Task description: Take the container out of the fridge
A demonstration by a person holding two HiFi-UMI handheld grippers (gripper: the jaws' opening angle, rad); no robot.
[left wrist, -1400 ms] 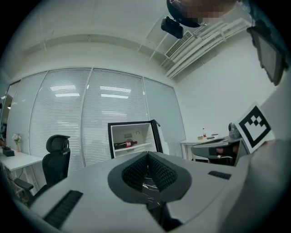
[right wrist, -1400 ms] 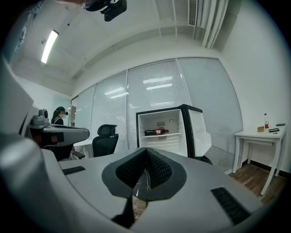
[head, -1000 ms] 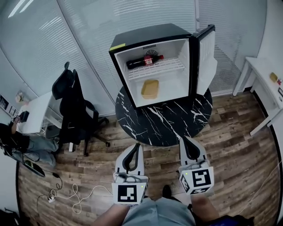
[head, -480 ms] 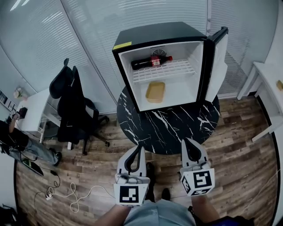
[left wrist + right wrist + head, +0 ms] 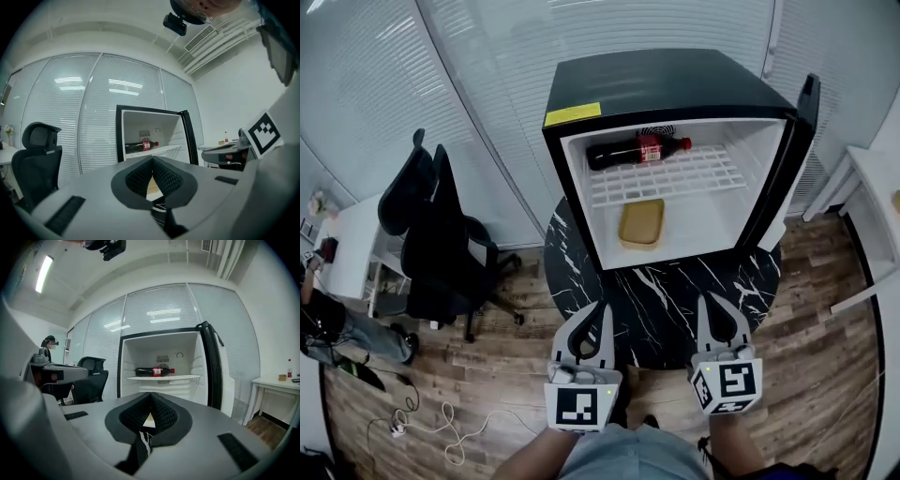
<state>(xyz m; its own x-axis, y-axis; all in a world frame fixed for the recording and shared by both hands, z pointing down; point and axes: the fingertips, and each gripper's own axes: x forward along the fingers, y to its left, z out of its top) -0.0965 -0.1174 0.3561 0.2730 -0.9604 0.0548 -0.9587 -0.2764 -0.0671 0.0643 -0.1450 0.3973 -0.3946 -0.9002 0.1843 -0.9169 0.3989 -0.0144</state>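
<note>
Head view is showing the yellow container [image 5: 641, 223] lying on the open fridge [image 5: 675, 84] floor while the left gripper [image 5: 604, 307] and right gripper [image 5: 710, 300] are hovering short of it, fingers clenched empty — going in unopened is risking shoving it deeper.

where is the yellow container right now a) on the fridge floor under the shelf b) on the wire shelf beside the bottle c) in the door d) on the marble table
A: the flat yellow rectangular container lies on the floor of the black mini fridge, below the white wire shelf holding the dark red-labelled bottle.
</note>
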